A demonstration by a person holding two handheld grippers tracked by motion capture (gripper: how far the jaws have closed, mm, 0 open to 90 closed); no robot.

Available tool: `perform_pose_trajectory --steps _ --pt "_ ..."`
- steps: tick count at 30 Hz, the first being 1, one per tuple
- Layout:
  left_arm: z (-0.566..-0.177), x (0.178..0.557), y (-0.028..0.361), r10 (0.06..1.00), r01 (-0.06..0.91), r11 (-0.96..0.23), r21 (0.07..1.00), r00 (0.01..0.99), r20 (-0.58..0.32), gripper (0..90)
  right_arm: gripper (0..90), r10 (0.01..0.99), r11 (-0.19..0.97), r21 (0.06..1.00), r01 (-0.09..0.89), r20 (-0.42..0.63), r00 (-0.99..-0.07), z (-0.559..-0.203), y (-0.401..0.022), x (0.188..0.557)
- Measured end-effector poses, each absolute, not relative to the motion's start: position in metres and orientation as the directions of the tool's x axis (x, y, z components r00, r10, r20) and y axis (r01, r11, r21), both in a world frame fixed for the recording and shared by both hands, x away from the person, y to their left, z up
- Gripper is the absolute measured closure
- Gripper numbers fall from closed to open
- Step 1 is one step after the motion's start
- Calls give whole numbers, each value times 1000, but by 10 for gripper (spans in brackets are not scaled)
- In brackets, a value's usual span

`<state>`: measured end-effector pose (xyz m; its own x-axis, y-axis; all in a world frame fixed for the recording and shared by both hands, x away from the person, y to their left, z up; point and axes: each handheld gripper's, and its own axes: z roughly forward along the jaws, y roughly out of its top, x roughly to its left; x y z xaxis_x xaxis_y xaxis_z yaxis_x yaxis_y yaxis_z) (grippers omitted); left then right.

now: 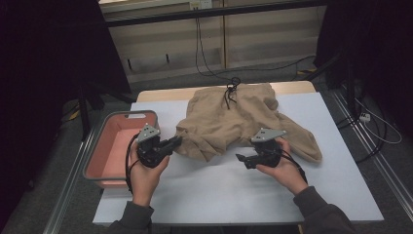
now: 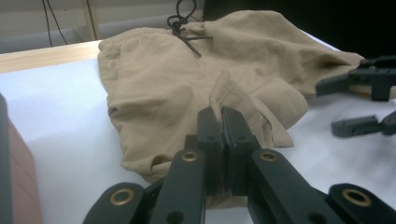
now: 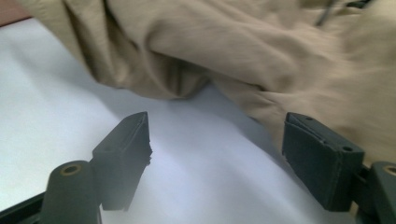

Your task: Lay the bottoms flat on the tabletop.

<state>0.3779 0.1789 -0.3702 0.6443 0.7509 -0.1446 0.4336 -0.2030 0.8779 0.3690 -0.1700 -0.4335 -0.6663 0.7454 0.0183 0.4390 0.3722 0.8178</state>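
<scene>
At centre frame of the high view I've got a pair of tan shorts (image 1: 234,122) spread rumpled on the white table (image 1: 219,195), waistband toward the top of the picture, a black drawstring (image 1: 230,90) knotted at the waist. The cloth is soft and creased, one leg running out to the right, the other bunched toward lower left.

My left gripper (image 1: 168,145) sits at the left edge of the shorts, jaws pinched tight on a fold of the hem; in the left gripper view (image 2: 219,126) I see the tan fold standing up between the closed pads. My right gripper (image 1: 242,160) is lower centre-right, just below the shorts' crotch, jaws standing wide with nothing between them. In the right gripper view (image 3: 219,154) bare white table shows between the pads and the cloth lies just beyond, across the top and right of the frame.

Left of the shorts, a grey-rimmed bin (image 1: 92,156) with a salmon-pink inside sits at the table's left edge. Beyond the table, pale wood panels (image 1: 272,39) and black cables (image 1: 204,63) trail to the grey floor; the room's sides are dark.
</scene>
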Motion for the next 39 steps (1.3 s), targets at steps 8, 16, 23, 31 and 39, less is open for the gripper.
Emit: perform_pose_trajectory --steps 8,16,23,31,39 --pt "-371 377 179 752 434 -204 878 643 -144 869 248 713 378 821 429 38 -700 -448 -137 380" --pt "-370 377 177 753 430 -200 881 643 -143 869 505 701 447 795 410 -26 -713 -457 -116 386" --pt "-368 377 177 749 425 -203 882 648 -140 870 874 714 407 820 404 -9 -700 -458 -119 393" --pt "-365 374 178 741 421 -197 885 655 -147 871 885 714 360 860 362 -4 -700 -418 -150 377" --pt "-370 373 174 739 436 -224 872 659 -140 871 858 716 365 868 336 -32 -697 -408 -179 359"
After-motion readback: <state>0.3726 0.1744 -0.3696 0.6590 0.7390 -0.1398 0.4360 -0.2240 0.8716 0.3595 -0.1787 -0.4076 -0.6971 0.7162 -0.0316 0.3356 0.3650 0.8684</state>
